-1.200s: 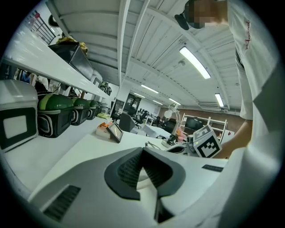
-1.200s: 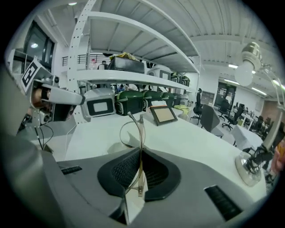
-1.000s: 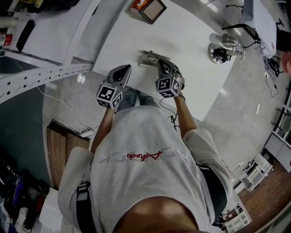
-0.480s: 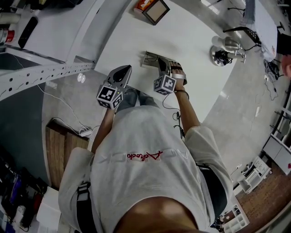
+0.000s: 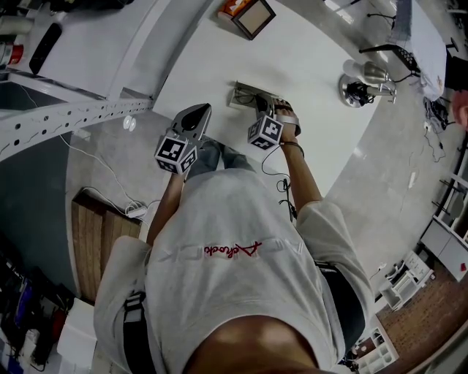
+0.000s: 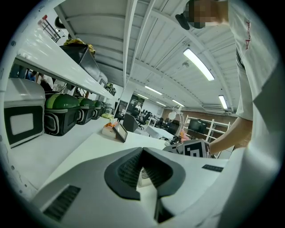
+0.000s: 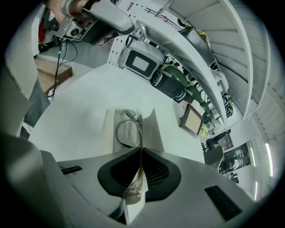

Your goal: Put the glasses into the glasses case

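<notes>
The glasses case lies open on the white table, a pale tray with raised flaps. In the right gripper view the case is straight ahead, just beyond the jaws. My right gripper is shut on the thin clear-framed glasses, which stand on edge with their front end over the case's hollow. In the head view the right gripper sits at the case's near side. My left gripper hangs at the table's left edge, jaws together and holding nothing; its own view shows the left gripper the same way.
A framed tablet with an orange box stands at the table's far end. A desk lamp base with cables is at the right. Green and black bins and a white appliance line the left counter. The table edge runs beside the left gripper.
The right gripper has moved forward with the glasses, bringing them over the open case. The left gripper has stayed where it was.
</notes>
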### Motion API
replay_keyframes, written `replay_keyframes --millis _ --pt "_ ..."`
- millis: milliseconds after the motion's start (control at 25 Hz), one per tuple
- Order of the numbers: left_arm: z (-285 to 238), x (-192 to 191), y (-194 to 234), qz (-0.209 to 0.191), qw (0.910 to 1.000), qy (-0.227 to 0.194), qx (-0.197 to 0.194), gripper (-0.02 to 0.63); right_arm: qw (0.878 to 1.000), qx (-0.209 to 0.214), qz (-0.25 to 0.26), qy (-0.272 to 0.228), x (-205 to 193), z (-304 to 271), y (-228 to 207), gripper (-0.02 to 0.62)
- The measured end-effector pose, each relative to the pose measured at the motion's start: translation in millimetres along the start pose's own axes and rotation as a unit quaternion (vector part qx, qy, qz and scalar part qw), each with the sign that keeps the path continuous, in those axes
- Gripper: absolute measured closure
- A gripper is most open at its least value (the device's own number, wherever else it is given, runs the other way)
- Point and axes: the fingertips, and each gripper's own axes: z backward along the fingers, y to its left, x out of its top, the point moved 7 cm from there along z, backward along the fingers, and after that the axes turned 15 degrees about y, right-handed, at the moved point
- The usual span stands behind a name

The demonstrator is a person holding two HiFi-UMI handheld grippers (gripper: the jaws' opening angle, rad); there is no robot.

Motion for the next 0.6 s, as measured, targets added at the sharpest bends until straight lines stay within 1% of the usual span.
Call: replay_keyframes --millis 240,400,480,600 --pt "-1.8 1.5 0.4 0.000 1.0000 0.000 -0.004 0.597 1.000 0.022 -0.011 0.012 -0.7 -6.4 -2.4 0.581" --pt "-0.7 2.6 2.6 -0.001 1.0000 0.000 -0.003 0.597 0.999 0.032 -0.016 0.011 -2.0 -8.0 -2.2 0.580" --pt "0.0 3.4 3.6 -0.001 1.0000 -0.001 -0.002 0.597 0.999 0.035 -0.023 0.004 -1.9 -7.0 -2.6 0.564" --pt "0.2 4.5 4.1 -0.003 1.0000 -0.002 -0.001 0.597 0.999 0.031 -0.024 -0.008 -0.4 -3.1 -4.5 0.515"
